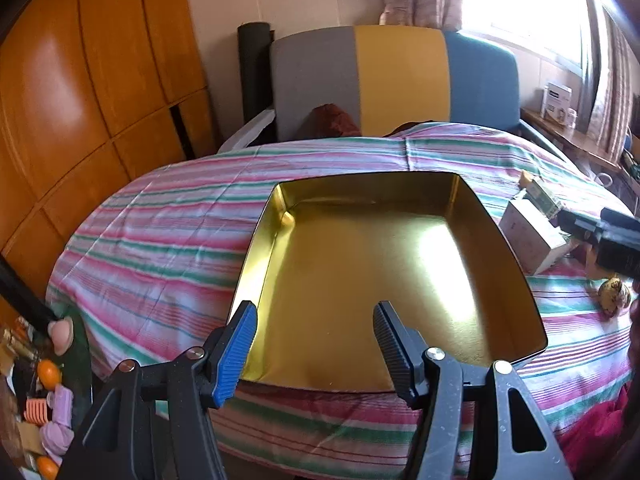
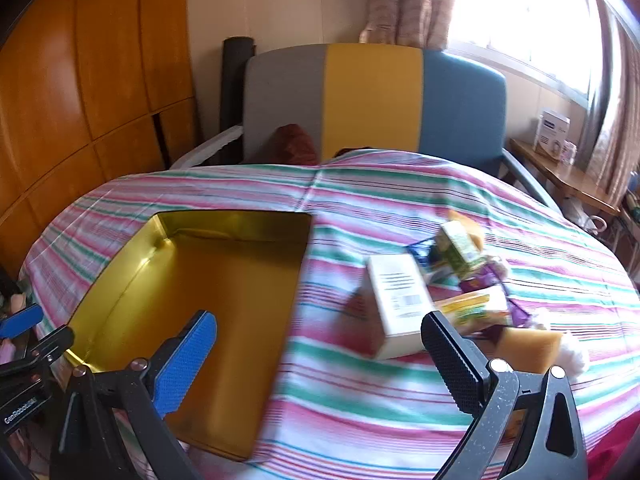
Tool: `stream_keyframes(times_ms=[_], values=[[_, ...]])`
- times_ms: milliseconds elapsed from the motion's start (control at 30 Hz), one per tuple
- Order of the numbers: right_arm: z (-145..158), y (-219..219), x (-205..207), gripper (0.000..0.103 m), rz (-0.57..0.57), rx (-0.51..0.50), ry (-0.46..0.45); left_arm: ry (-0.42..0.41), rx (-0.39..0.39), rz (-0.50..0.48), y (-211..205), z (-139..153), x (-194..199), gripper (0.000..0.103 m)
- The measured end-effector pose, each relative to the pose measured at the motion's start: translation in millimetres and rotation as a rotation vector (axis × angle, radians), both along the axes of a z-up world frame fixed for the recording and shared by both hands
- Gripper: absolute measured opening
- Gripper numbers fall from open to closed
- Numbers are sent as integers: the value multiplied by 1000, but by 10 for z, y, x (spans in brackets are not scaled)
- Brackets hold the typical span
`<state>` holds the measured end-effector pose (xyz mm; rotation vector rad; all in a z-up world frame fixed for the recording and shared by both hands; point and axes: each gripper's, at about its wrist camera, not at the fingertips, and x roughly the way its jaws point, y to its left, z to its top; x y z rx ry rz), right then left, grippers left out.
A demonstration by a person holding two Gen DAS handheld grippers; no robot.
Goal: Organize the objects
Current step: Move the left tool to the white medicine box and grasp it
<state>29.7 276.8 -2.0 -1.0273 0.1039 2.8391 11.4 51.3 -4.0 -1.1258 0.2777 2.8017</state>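
A shallow gold tin tray (image 1: pixel 368 179) lies on the striped cloth of the table (image 1: pixel 160 240). My left gripper (image 1: pixel 312 312) hovers open over the tray's near rim, with nothing between its fingers. In the right wrist view the same tray (image 2: pixel 236 218) lies at the left. To its right is a pile: a white box (image 2: pixel 400 300), a green carton (image 2: pixel 460 248), a yellow-green packet (image 2: pixel 472 308), a purple wrapper (image 2: pixel 484 278) and a tan sponge (image 2: pixel 528 346). My right gripper (image 2: pixel 319 318) stands wide open just short of the white box, holding nothing.
A chair with a grey, yellow and blue back (image 1: pixel 396 80) stands behind the table. A wooden wardrobe (image 1: pixel 80 100) fills the left. Small clutter (image 1: pixel 48 400) lies low at the left. A small round brownish object (image 1: pixel 614 294) rests on the cloth. A side shelf with boxes (image 2: pixel 554 132) stands by the window.
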Motion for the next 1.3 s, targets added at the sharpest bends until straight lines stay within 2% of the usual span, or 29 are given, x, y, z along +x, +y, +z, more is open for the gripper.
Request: stream_keyframes(times_ms=[200, 400, 600, 667, 733, 833, 1000, 1100, 1300], values=[[75, 591, 28, 103, -73, -34, -5, -16, 7, -53, 103, 3, -42, 61], [151, 1266, 93, 103, -196, -50, 18, -36, 21, -99, 217, 1, -50, 61], [45, 1891, 175, 103, -304, -104, 50, -58, 18, -140, 354, -41, -53, 61], [-61, 2081, 174, 103, -326, -168, 49, -78, 46, -169, 398, -49, -56, 63], [-136, 2204, 161, 103, -354, -240, 19, -110, 98, -201, 449, -52, -77, 65], [-160, 2330, 192, 103, -340, -366, 42, -170, 207, -254, 536, -40, -136, 67], [-209, 2401, 224, 103, -345, -457, 38, -227, 314, -374, 859, 80, -207, 67], [-202, 2407, 240, 103, -349, -463, 40, -254, 340, -430, 1147, 178, -272, 67], [-187, 2421, 253, 103, -345, -469, 54, -361, 303, -469, 1847, 87, -568, 67]])
